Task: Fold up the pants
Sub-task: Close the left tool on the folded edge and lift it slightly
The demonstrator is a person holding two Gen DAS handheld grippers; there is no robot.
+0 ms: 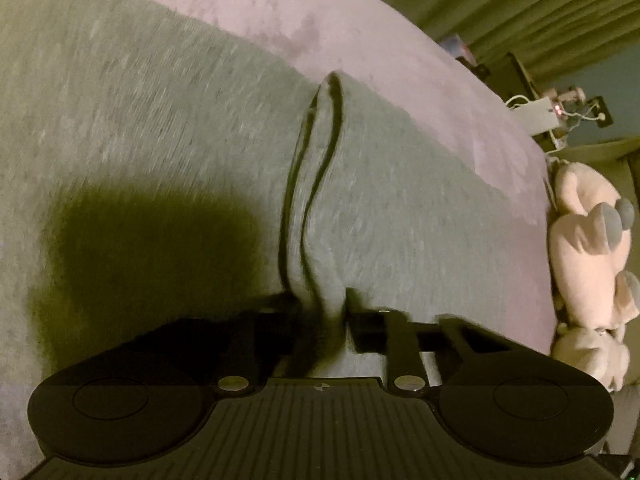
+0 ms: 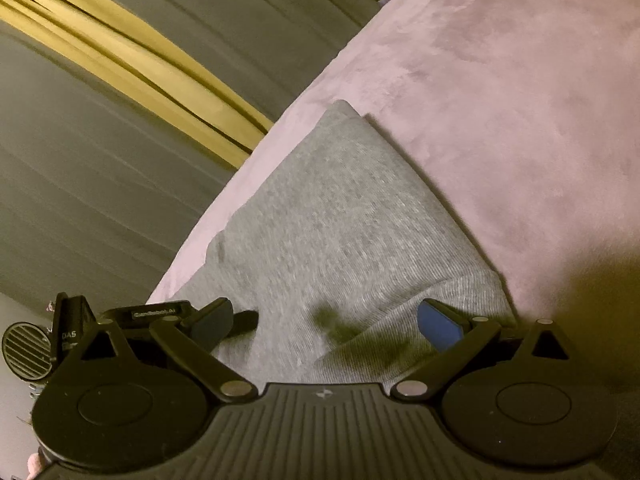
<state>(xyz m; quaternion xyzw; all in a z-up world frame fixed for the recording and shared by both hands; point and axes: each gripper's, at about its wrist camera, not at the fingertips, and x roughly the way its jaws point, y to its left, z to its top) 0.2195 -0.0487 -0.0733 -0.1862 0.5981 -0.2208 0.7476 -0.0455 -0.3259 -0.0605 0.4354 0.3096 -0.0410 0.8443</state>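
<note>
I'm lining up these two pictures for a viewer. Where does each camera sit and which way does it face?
Left wrist: on the left gripper, looking down along shut fingers pinching a ridge of the grey pants; plush toy at right.
Right wrist: on the right gripper, jaws open over the pants' folded end; curtain beyond.
Shared: the pants and the pink bedspread.

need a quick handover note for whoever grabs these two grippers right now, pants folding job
Left gripper: shut, pinching up a ridge of the grey pants.
Right gripper: open, blue pads wide apart, over the other end of the pants; nothing gripped.
Pants lie on the pink bed cover, near its edge in the right wrist view. A plush toy sits at the bed's side, clear of the pants.
Done: left grip taken. How far the folding has got cannot be told from these close views.
Left: probably close the right gripper on the fabric, then lift both and make the fold.
</note>
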